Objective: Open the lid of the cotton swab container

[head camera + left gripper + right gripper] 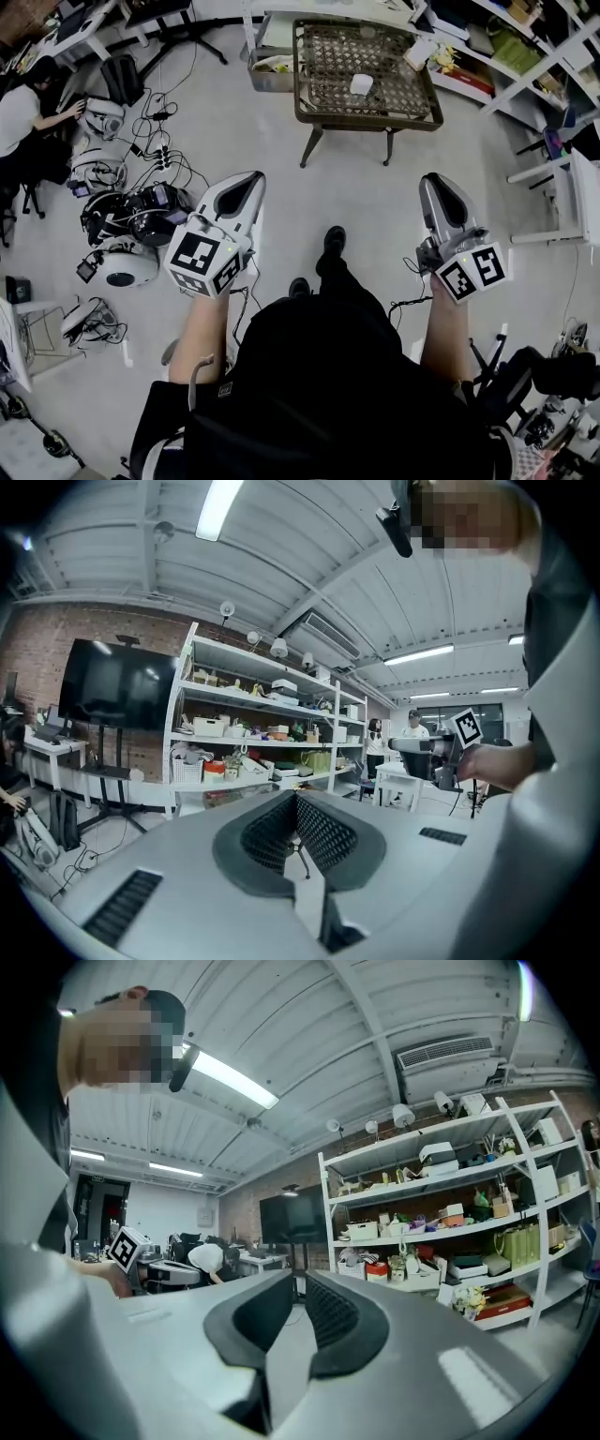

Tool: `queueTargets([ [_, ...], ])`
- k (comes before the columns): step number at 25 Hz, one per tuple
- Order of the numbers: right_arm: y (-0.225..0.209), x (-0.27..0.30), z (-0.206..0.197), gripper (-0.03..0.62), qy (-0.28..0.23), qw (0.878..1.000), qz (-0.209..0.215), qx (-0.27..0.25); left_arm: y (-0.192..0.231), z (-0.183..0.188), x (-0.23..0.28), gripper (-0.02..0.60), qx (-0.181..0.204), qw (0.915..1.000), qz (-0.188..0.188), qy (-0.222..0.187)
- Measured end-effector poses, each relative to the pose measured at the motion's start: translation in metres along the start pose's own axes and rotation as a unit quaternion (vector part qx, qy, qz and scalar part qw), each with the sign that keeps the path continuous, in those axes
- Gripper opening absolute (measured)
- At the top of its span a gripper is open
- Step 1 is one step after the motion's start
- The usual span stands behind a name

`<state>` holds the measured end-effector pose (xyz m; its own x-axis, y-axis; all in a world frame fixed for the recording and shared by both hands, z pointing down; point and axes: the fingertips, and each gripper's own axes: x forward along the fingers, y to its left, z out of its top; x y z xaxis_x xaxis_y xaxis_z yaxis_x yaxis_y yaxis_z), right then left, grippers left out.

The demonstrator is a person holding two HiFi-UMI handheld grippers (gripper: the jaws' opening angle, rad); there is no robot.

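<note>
A small white container (pixel 361 84) sits on a dark wicker table (pixel 367 120) at the far middle of the head view. Both grippers hang over bare floor well short of that table, held out level. My left gripper (pixel 246 178) is shut, its ribbed pads meeting at the tip (pixel 296 797) with nothing between them. My right gripper (pixel 437 178) shows a narrow gap between its pads (pixel 298 1283), and that gap is empty. Each gripper view catches the other gripper off to the side. The container shows in neither gripper view.
Cables and gear (pixel 122 225) lie on the floor at the left. A person (pixel 19 112) sits at a desk at the far left. White shelves (pixel 511 52) run along the far right, and a white table (pixel 581 211) stands at the right edge. A grey bin (pixel 272 70) sits beside the wicker table.
</note>
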<state>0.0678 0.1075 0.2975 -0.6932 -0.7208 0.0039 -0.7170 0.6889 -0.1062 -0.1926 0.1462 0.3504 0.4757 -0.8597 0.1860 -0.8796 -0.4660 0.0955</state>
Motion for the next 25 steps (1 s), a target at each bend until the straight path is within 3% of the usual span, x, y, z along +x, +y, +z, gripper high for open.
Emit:
queueTargets([
  [10, -0.086, 0.060, -0.007, 0.052, 0.005, 1.000, 0.002, 0.015, 0.013, 0.018, 0.093, 0.005, 0.015, 0.9995, -0.026, 0.005],
  [18, -0.167, 0.127, -0.014, 0.053, 0.019, 0.999, 0.036, 0.012, 0.042, 0.046, 0.196, 0.005, 0.028, 0.9995, 0.004, 0.013],
  [25, -0.205, 0.165, -0.015, 0.054, 0.018, 0.998, 0.055, 0.018, 0.054, 0.063, 0.254, 0.005, 0.039, 0.9989, 0.000, 0.024],
])
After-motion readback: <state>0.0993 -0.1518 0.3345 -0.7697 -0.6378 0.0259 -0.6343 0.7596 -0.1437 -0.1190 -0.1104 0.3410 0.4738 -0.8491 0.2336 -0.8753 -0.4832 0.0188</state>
